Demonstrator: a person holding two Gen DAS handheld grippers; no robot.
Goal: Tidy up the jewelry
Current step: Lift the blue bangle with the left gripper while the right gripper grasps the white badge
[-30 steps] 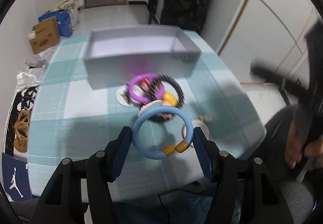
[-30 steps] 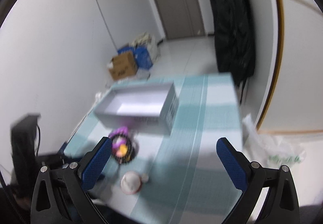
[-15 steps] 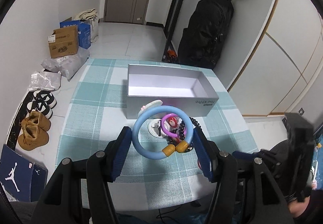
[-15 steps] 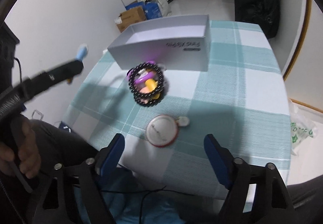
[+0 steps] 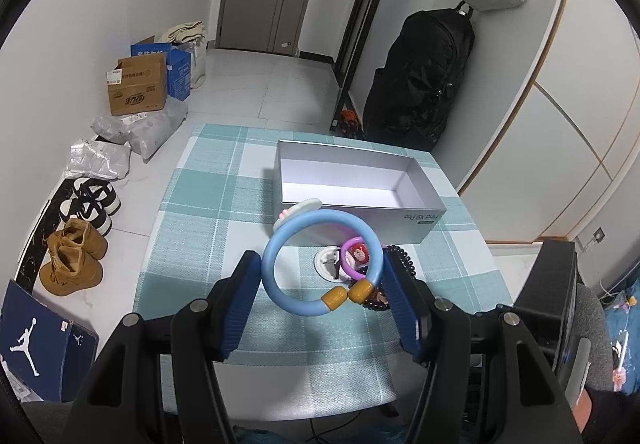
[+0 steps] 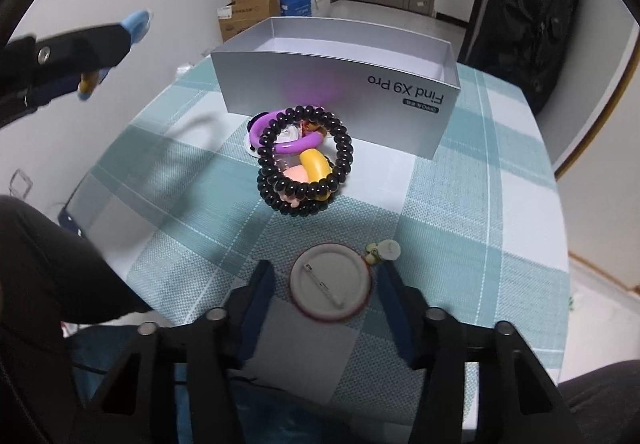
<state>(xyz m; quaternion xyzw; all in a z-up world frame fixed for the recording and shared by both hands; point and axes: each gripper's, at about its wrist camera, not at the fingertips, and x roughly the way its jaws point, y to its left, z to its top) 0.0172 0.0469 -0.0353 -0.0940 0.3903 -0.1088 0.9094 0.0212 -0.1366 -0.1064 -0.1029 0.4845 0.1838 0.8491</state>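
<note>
My left gripper [image 5: 322, 276] is shut on a light blue bangle [image 5: 276, 260] with two amber beads, held high above the table. It also shows in the right wrist view [image 6: 84, 44] at the left. A silver open box [image 5: 352, 184] [image 6: 340, 84] stands at the table's far side. In front of it lies a pile: a black bead bracelet [image 6: 306, 160], a purple ring [image 6: 286, 142] and a yellow piece [image 6: 316, 164]. My right gripper [image 6: 324, 284] is open, its fingers either side of a round white badge [image 6: 330, 292] with a red rim.
A small pale charm [image 6: 384, 250] lies beside the badge. The table has a teal checked cloth [image 5: 200, 204]. Shoes [image 5: 74, 260] and cardboard boxes [image 5: 138, 90] are on the floor to the left. A black bag [image 5: 420, 84] stands behind the table.
My left gripper has risen and pulled back with the blue bangle. My right gripper has dropped low to the table and narrowed around the white badge.
</note>
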